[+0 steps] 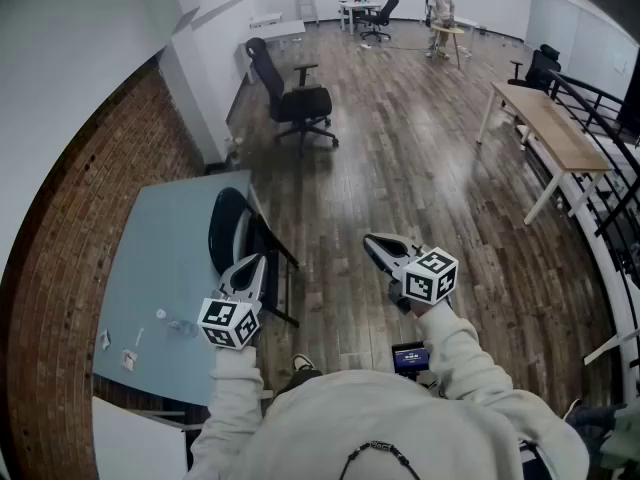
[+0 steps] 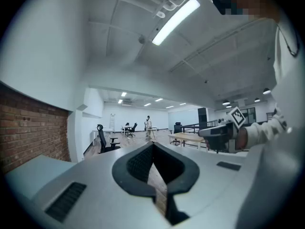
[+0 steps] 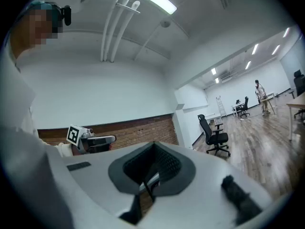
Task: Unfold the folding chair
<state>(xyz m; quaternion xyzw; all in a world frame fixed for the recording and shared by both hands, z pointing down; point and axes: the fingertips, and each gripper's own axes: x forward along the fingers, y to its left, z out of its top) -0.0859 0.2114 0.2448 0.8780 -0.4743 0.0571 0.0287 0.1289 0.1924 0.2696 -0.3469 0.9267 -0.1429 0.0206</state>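
A black folding chair [image 1: 236,232] stands folded flat, leaning against the right edge of the blue-grey table [image 1: 160,248] in the head view. My left gripper [image 1: 254,261] hovers just in front of the chair's lower frame, shut and holding nothing. My right gripper [image 1: 371,239] is held over the wooden floor to the chair's right, also shut and empty. In the left gripper view the jaws [image 2: 153,146] are together, pointing down the room. The right gripper view shows its jaws [image 3: 153,146] closed too. The folding chair appears in neither gripper view.
A black office chair [image 1: 298,101] stands further back on the wooden floor. A long wooden table [image 1: 552,131] and a black railing [image 1: 606,158] line the right side. A brick wall [image 1: 80,208] curves along the left. A person [image 1: 440,6] stands far away. Small items [image 1: 172,323] lie on the table.
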